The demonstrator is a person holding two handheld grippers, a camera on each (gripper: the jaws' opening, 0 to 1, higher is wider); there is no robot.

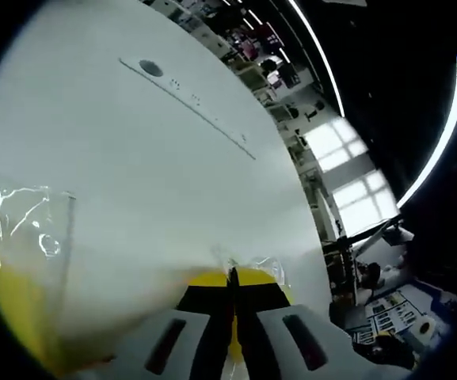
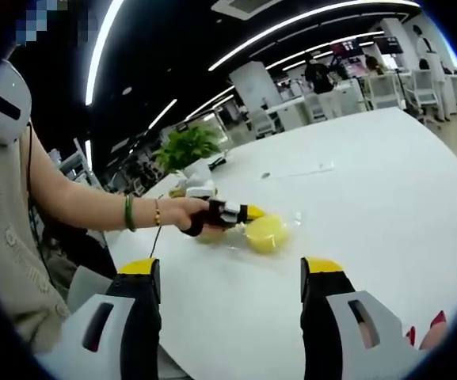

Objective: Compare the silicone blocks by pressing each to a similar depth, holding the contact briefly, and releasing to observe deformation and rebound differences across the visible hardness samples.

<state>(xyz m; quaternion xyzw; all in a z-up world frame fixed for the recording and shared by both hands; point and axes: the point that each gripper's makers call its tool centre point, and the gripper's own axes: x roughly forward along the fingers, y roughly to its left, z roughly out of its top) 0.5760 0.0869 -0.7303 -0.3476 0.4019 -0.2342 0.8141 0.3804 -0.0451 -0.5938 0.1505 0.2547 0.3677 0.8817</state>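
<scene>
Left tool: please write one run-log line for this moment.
left tool: shut, tips at yellow silicone block | right tool: open, apart | white table

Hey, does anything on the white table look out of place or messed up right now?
Nothing looks spilled or damaged. The yellow silicone block sits on the white table in crinkled clear wrapping, with the left hand-held gripper at its edge. The wrap looks rumpled, not torn as far as I can tell. The right hand-held gripper is open.

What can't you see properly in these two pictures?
- Left gripper view: the left gripper covers most of the yellow block under its closed tips.
- Left gripper view: a second yellow piece in plastic wrap is cut off by the edge.
- Right gripper view: the blocks beside the left gripper are too small to count.
</scene>
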